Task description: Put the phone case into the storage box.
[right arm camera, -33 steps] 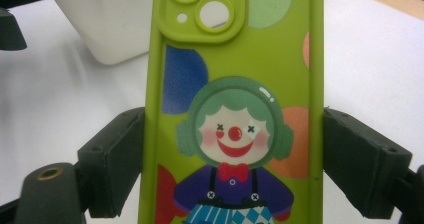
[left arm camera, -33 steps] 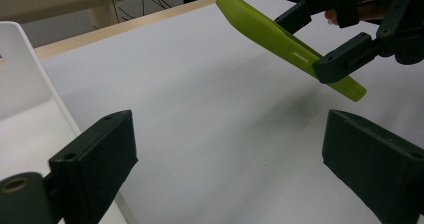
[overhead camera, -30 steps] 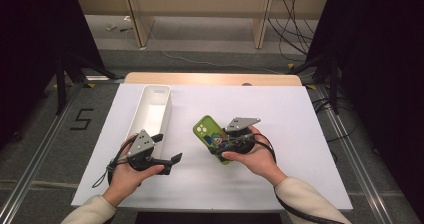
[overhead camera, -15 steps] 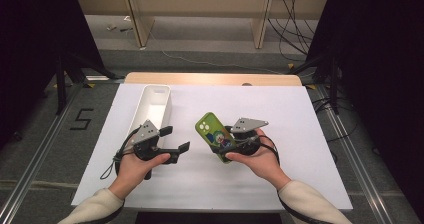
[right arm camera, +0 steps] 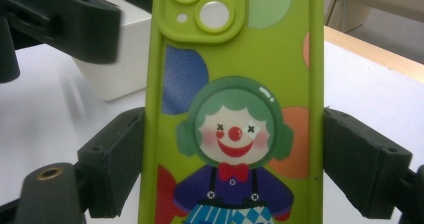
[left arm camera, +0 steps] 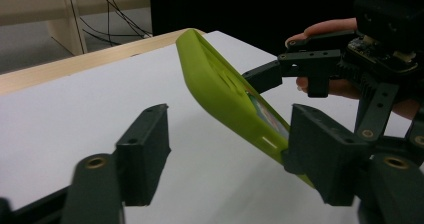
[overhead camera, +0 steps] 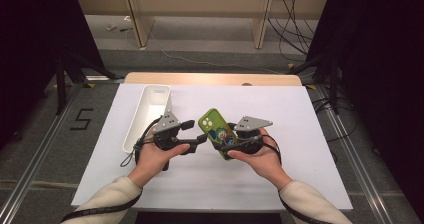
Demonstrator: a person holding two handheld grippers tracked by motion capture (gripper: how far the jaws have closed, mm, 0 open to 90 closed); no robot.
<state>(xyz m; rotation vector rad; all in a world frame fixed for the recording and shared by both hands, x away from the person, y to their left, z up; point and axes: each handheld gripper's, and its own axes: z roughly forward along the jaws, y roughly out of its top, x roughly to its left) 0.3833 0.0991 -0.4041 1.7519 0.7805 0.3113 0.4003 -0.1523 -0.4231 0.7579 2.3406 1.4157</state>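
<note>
Green phone case [right arm camera: 235, 114], lower end cut off, clamped in right claw [right arm camera: 232, 169].

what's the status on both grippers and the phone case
Right gripper shut on green phone case, held tilted above table. Left gripper open, jaws beside the case. White bin off left, nothing blocking.

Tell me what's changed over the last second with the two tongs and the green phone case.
The left tongs moved right, toward the green phone case, and now sit open with one jaw right beside its edge; contact is unclear. The right tongs tilted the case more upright and shifted it slightly left. Unchanged: the right tongs' grip on the case, and the white bin.
</note>
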